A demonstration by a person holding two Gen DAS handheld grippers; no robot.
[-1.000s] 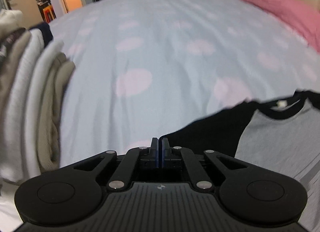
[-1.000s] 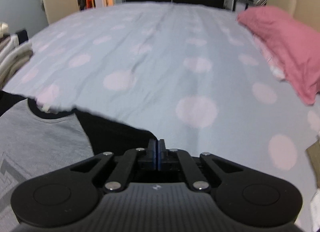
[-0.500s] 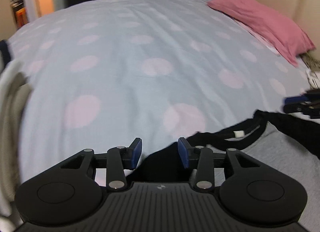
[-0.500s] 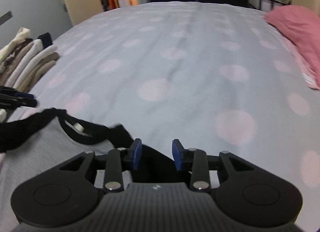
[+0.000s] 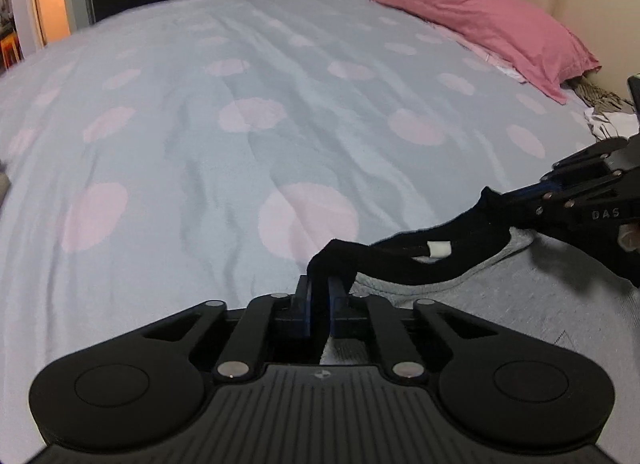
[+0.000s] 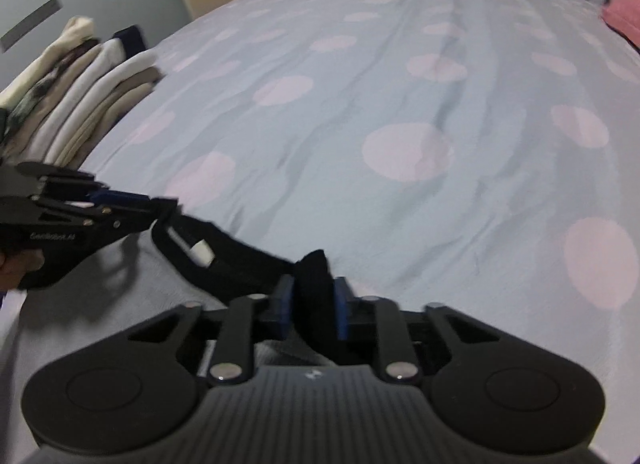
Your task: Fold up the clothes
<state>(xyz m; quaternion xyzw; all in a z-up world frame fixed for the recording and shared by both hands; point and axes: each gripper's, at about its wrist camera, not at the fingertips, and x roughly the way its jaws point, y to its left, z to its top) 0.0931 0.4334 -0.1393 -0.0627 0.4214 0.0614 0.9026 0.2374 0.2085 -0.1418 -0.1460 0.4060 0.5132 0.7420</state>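
Pale blue bedding (image 5: 240, 104) with pink dots covers the bed, a pink pillow (image 5: 488, 32) lying at 1 o'clock in the left wrist view and a stack of folded clothes (image 6: 76, 92) at 10 o'clock in the right wrist view. At 5 o'clock lies the grey shirt (image 5: 500, 304) with its black collar. The left tool (image 5: 319, 300) is clamped on black fabric beside the collar; the right tool (image 6: 311, 306) pinches the black shoulder fabric likewise.
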